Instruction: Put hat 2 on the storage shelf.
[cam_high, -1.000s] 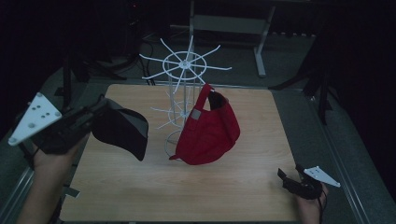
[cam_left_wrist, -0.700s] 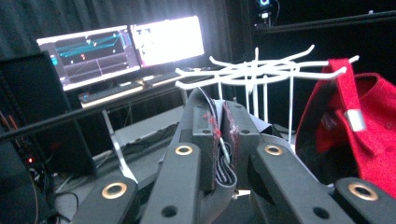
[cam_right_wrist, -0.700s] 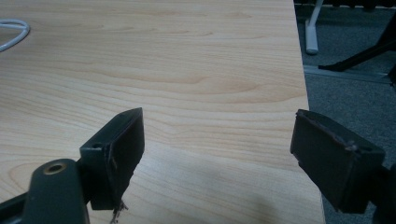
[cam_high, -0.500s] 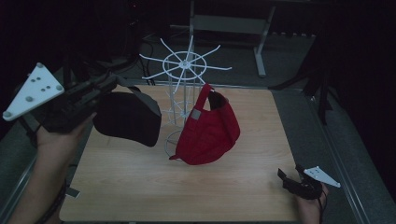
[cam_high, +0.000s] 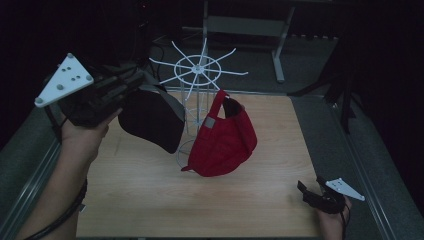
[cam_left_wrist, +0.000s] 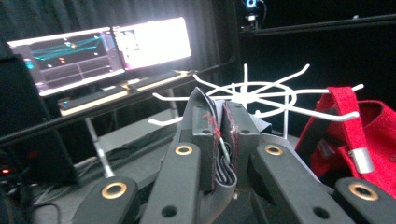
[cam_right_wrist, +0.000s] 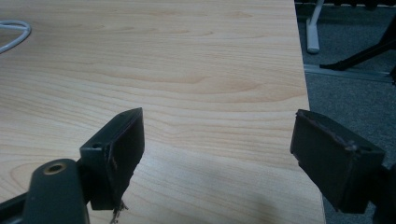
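We took the white wire rack as landmark: thin spokes fanning from a ring atop a slim post, standing toward the far edge of the pale wood-grain table.

Left of the rack, the left gripper was held in the air above the table's left edge, its grey three-cornered plate tilted up. Its jaws were closed tight on the rim of the black cap; in the left gripper view the pads pinched a folded grey-black fabric edge with red stitching. The cap's rounded, matte crown hung just left of the rack's post, clear of the tabletop.

On the rack's right side a red cap of felt-like cloth hung by its strap from a spoke, with its lower edge near the table.

Well to the right of the rack, at the table's near right corner, the right gripper lay low. Its jaws stood wide apart with nothing between them, bare wood beneath in the right gripper view. The near half of the table was open.
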